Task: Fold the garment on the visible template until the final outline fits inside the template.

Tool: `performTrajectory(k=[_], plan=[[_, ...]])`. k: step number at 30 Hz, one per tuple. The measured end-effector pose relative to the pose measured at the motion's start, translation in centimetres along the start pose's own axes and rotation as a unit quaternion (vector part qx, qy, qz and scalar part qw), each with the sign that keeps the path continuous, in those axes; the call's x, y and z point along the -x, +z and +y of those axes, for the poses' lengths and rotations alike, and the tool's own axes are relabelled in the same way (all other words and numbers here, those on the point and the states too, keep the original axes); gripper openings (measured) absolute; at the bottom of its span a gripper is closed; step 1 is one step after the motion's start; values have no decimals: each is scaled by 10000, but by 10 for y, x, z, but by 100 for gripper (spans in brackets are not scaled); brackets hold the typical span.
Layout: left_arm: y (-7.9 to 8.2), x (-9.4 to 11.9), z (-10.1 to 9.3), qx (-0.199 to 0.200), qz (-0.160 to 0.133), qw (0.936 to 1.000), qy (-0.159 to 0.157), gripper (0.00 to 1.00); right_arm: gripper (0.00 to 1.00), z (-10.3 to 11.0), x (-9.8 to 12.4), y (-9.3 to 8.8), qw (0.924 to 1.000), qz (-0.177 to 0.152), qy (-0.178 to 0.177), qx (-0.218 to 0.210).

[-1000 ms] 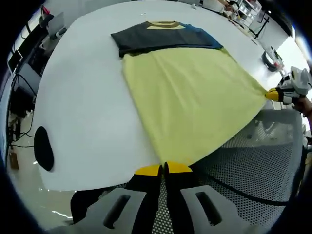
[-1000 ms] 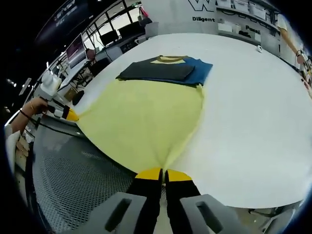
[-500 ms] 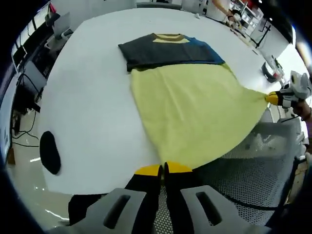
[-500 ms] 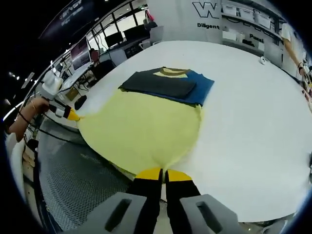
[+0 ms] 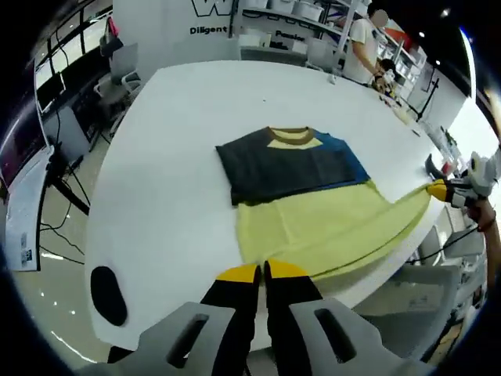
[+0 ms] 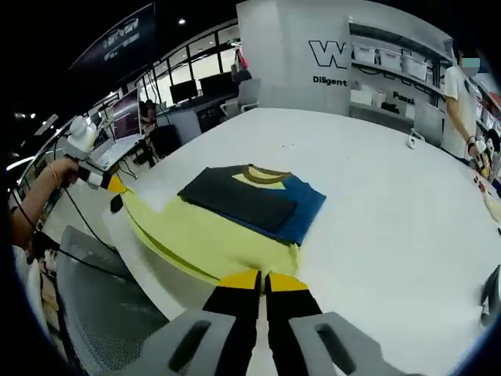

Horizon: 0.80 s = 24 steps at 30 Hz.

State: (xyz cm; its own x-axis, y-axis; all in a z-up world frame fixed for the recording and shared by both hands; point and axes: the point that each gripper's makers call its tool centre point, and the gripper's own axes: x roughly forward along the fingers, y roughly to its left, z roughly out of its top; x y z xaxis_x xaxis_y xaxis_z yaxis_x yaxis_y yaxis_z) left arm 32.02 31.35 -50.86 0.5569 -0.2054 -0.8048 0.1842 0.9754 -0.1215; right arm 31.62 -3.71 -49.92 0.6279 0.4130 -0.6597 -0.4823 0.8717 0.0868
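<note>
You hold the T-shirt [image 5: 313, 211] by its yellow hem: left tool [image 5: 262, 272] is pinched closed on one hem corner, right tool [image 6: 263, 280] is pinched closed on the other. In the left gripper view the right tool sits at 3 o'clock; in the right gripper view the left tool sits at 9 o'clock, with your hand [image 6: 39, 200] behind it.

Location: the shirt lies on the white bench [image 5: 172, 117], roughly mid-bench toward your edge. Sleeves look already folded in over the dark navy and blue chest panel [image 6: 250, 205]. The yellow lower half [image 6: 200, 239] is lifted at the hem and doubling over itself; you can see the fold edge as a darker line under the raised layer.

Handling, as a judgement: light, limp knit, no stiffness. It sags between the two tools and will drag or bunch if tension is uneven. Not slippery, not fragile. Corner pinches are the right hold; keep both corners level and taut so the hem stays straight.

Orientation: collar [image 5: 290, 137] points away from you at 12 o'clock, hem toward you at 6. Long axis runs 12 to 6 in both views, slightly skewed toward 11 to 5 in the right gripper view.

I can't make out a separate template outline on the bench, so fit can't be checked from here.

A black oval object [image 5: 107, 294] lies on the bench at 8 o'clock in the left gripper view, well apart from the shirt.
</note>
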Motion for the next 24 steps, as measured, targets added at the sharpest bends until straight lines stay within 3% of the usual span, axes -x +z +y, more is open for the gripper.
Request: performTrajectory(k=[8, 12, 16, 24], plan=[[45, -4, 8, -54, -340, 9994, 78, 5, 0, -16, -15, 38, 9991, -286, -165, 277], [72, -16, 12, 29, -569, 9983, 95, 5, 0, -28, -28, 60, 9982, -443, -260, 310], [87, -27, 14, -76, -637, 9978, 184, 5, 0, -35, -37, 78, 9972, -524, -282, 448], [115, -54, 20, -215, -738, 9967, 246, 5, 0, -52, -60, 91, 9976, -397, -339, 463]])
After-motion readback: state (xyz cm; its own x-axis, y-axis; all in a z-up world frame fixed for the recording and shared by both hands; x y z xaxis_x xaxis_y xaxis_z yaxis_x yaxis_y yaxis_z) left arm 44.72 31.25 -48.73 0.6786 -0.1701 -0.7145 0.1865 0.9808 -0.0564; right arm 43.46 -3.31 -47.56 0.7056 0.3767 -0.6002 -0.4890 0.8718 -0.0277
